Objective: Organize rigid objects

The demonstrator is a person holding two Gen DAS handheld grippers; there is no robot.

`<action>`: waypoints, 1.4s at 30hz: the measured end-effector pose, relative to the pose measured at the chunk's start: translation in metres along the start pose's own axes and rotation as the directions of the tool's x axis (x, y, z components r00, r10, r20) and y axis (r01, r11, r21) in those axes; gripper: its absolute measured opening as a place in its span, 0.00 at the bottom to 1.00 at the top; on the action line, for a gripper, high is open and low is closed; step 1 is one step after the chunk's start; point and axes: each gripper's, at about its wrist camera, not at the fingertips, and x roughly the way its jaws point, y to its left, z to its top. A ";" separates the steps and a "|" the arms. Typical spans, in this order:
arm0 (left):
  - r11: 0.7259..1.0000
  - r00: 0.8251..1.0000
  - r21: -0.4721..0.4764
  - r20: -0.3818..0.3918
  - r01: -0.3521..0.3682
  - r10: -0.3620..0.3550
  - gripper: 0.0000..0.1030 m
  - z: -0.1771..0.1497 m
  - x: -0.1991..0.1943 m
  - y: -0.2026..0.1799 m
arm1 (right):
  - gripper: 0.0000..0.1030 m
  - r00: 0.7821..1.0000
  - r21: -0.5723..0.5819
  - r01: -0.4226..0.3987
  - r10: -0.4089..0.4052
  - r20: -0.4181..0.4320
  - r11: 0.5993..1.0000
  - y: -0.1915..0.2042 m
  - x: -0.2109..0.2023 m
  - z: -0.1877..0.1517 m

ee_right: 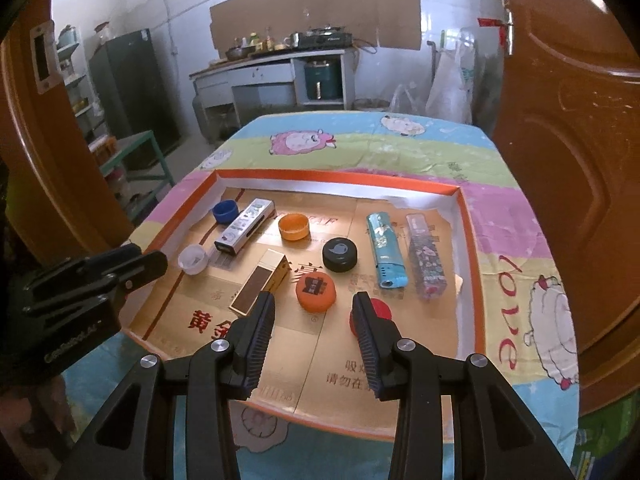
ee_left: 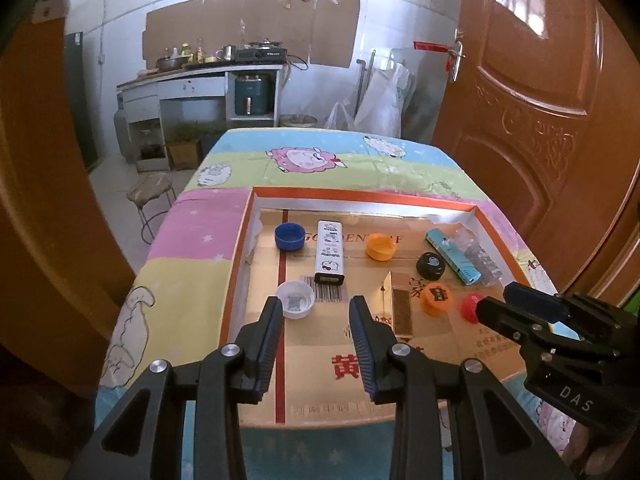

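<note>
A shallow cardboard tray with an orange rim (ee_left: 362,195) lies on a table covered with a pastel cartoon-sheep cloth (ee_left: 304,160), and all the small things sit inside it.

The left gripper (ee_left: 316,306) hovers above the tray's near left part, its two ribbed fingers (ee_left: 269,328) parted with nothing between them. Just beyond its left fingertip sits a white plastic bottle cap (ee_left: 296,299), open side up, beside the finger rather than between the two. Farther off, in line with the gap, lies a white rectangular lighter with cartoon print (ee_left: 330,251), and left of that a blue bottle cap (ee_left: 289,237). An open orange cap (ee_left: 381,246) sits farther right.

The right gripper (ee_right: 314,300) hangs over the tray's near middle, fingers likewise apart and gripping nothing. A flat orange lid with a dark logo (ee_right: 316,291) lies just past the gap, nearer the left finger. A red cap (ee_right: 378,312) sits half hidden behind the right fingertip. A gold rectangular lighter with a brown panel (ee_right: 260,282) lies slantwise, its near end close to the left fingertip. Beyond are a black round lid (ee_right: 340,254), a teal patterned lighter (ee_right: 385,250) and a clear-cased patterned lighter (ee_right: 424,258), side by side near the tray's right wall.
</note>
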 end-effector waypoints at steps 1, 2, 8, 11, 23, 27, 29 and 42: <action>1.000 1.000 -0.001 0.008 -0.007 0.007 0.34 -0.002 -0.005 -0.001 | 0.40 1.000 0.000 0.007 -0.007 0.006 1.000 0.001 -0.004 -0.001; 1.000 1.000 0.000 0.017 -0.011 0.011 0.34 -0.004 -0.010 -0.002 | 0.41 1.000 0.002 0.013 -0.013 0.012 1.000 0.002 -0.007 -0.002; 1.000 0.998 -0.014 0.066 -0.008 0.009 0.34 -0.012 -0.036 -0.007 | 0.43 0.998 0.026 0.030 -0.031 0.050 0.999 0.006 -0.030 -0.010; 1.000 0.996 -0.008 0.089 -0.021 0.021 0.34 -0.016 -0.049 -0.010 | 0.47 0.996 0.030 0.042 -0.044 0.075 0.999 0.010 -0.042 -0.015; 0.998 0.983 0.022 0.175 -0.065 0.061 0.34 -0.038 -0.106 -0.030 | 0.47 0.970 0.055 0.135 -0.143 0.197 0.989 0.032 -0.103 -0.039; 0.998 0.978 0.028 0.205 -0.047 0.040 0.34 -0.044 -0.125 -0.034 | 0.47 0.954 0.069 0.178 -0.189 0.234 0.982 0.041 -0.123 -0.050; 0.998 0.976 0.034 0.217 -0.044 0.036 0.34 -0.047 -0.134 -0.035 | 0.47 0.950 0.081 0.184 -0.198 0.240 0.980 0.044 -0.131 -0.055; 0.997 0.963 0.060 0.268 -0.058 0.040 0.34 -0.070 -0.182 -0.045 | 0.47 0.931 0.118 0.202 -0.228 0.286 0.972 0.063 -0.177 -0.078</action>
